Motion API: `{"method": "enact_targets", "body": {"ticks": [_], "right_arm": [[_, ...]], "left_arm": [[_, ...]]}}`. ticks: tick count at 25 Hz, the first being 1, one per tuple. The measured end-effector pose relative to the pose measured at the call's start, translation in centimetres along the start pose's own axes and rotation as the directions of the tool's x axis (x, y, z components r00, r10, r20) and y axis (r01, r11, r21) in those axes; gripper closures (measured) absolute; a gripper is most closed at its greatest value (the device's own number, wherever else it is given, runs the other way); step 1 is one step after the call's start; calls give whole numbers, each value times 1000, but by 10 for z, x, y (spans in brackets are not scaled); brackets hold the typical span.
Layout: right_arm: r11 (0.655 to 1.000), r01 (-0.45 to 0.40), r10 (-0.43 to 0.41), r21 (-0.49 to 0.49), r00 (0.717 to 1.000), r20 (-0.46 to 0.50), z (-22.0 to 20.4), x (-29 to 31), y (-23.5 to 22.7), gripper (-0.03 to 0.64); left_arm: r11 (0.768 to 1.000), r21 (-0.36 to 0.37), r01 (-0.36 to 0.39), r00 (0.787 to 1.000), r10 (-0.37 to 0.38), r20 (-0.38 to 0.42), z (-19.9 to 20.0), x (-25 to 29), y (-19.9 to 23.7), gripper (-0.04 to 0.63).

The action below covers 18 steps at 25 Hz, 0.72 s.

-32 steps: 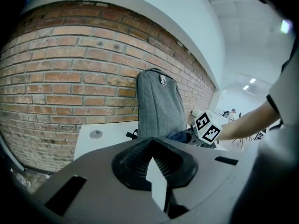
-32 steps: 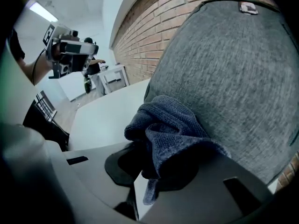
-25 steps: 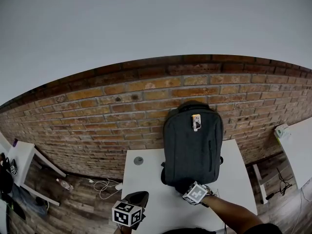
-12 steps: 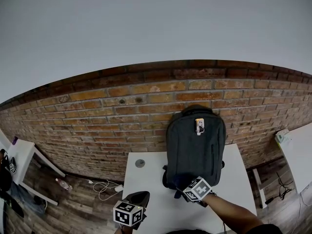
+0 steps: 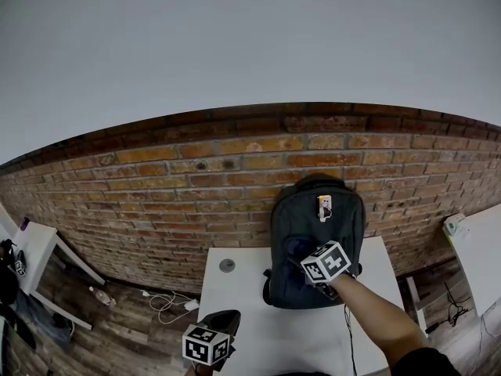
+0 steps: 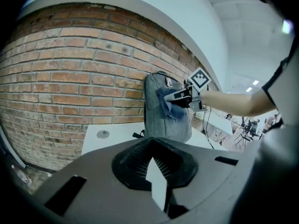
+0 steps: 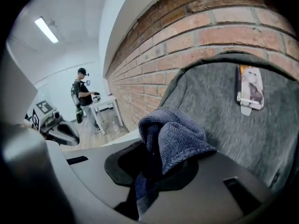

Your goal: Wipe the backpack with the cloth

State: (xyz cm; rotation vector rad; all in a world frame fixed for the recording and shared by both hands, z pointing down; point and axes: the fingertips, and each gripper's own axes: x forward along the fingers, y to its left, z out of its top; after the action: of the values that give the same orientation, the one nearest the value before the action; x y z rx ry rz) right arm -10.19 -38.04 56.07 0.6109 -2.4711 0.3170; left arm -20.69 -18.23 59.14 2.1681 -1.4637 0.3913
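Pressing a bunched blue cloth (image 7: 175,136) onto the grey backpack (image 5: 293,218), the right gripper (image 7: 156,171) is right in the thick of the wiping. Its jaws are clamped on the cloth's lower folds. The rest billows out ahead of them as a soft pad, which looks like the point of that grip: fabric meets the bag, not hard plastic.

The backpack stands upright at the middle of the table's (image 5: 235,312) far edge, its back leaning on the brick wall (image 5: 156,186). That's handy, because the wall braces it against the push, so it probably needs no second hold. The cloth sits around mid-height on the front panel, below the small tag (image 7: 250,90) clipped near the top. From the left gripper view it looks to be in contact with the fabric.

Over by the table's near left corner, the left gripper (image 5: 223,317) hangs low, well apart from the bag. Its jaws are drawn together with nothing between them, parked out of the way while the right does the work. A small round disc (image 5: 227,265) lies near the far left corner, untouched.

My read: the upper panel and the sides are yet to be covered, and the tag could snag the cloth up there.
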Motion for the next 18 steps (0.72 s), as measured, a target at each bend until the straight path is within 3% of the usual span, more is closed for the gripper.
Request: {"method": "enact_targets", "body": {"ticks": [7, 14, 18], "right_arm": [[991, 125, -130, 45, 985, 117, 77, -17, -58, 560], [990, 141, -140, 9, 968, 211, 119, -23, -65, 560], [984, 154, -131, -95, 968, 215, 131, -14, -54, 560]], "left_arm": [[1000, -22, -16, 1000, 16, -6, -8, -7, 7, 601], [999, -34, -34, 999, 34, 11, -6, -8, 17, 601], [999, -29, -19, 1000, 19, 8, -5, -5, 15, 601]]}}
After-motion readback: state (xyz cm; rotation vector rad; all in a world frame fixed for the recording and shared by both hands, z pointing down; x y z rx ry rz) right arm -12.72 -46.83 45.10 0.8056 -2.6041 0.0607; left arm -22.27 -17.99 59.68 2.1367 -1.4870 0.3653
